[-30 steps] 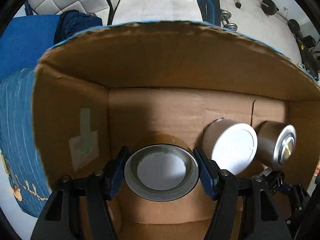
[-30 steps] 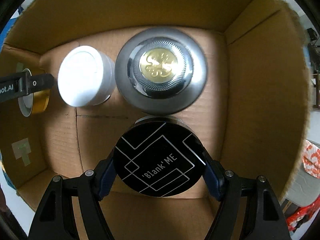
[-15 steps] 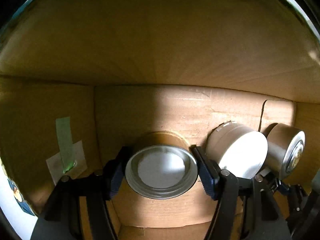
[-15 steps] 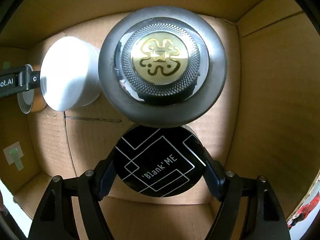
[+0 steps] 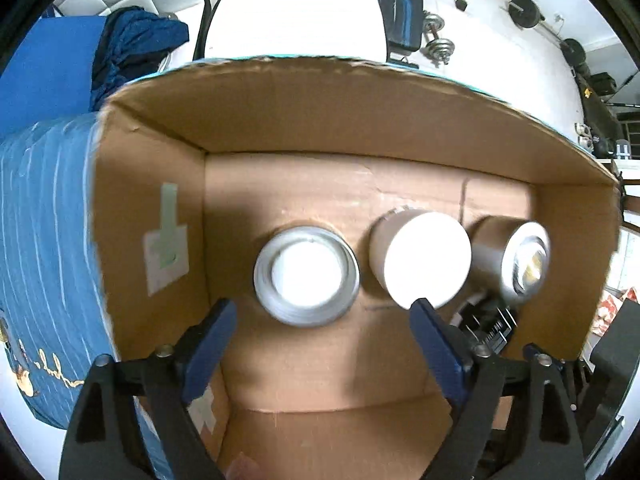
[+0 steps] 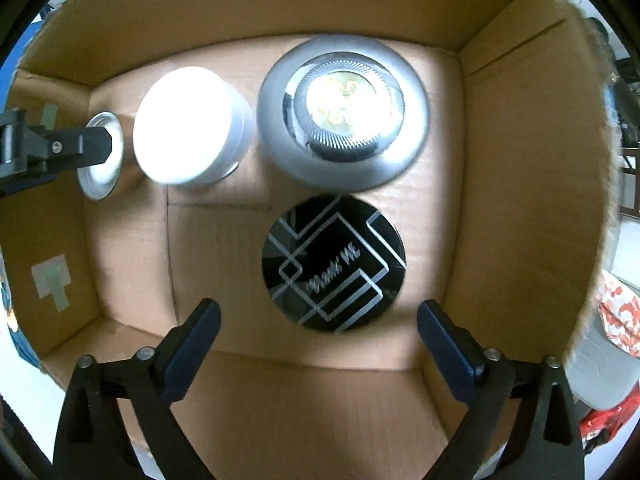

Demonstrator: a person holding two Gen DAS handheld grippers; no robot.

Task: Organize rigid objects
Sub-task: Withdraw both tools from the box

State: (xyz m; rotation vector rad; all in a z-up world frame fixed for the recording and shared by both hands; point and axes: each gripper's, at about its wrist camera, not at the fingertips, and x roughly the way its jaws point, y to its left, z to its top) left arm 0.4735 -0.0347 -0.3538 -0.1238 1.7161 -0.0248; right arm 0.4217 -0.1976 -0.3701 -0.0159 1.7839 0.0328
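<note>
A cardboard box (image 5: 352,128) holds several round containers. In the left wrist view a small silver-rimmed tin (image 5: 306,276) stands on the box floor, with a white-lidded jar (image 5: 420,258) and a grey jar with a gold emblem (image 5: 516,260) to its right. My left gripper (image 5: 322,320) is open just above and behind the tin. In the right wrist view a black "Blank ME" jar (image 6: 334,264) stands in front of the grey jar (image 6: 344,116), the white jar (image 6: 188,124) and the tin (image 6: 100,168). My right gripper (image 6: 318,320) is open above the black jar.
The box walls (image 6: 520,160) close in on all sides. A blue patterned cloth (image 5: 44,240) lies left of the box. A blue garment (image 5: 132,56), a chair and dumbbells (image 5: 438,46) stand on the white floor beyond. My left gripper's finger (image 6: 76,146) reaches in over the tin.
Both grippers have opened and let go: the left released the tin, the right released the black jar. Both have pulled up and back from the box floor.
</note>
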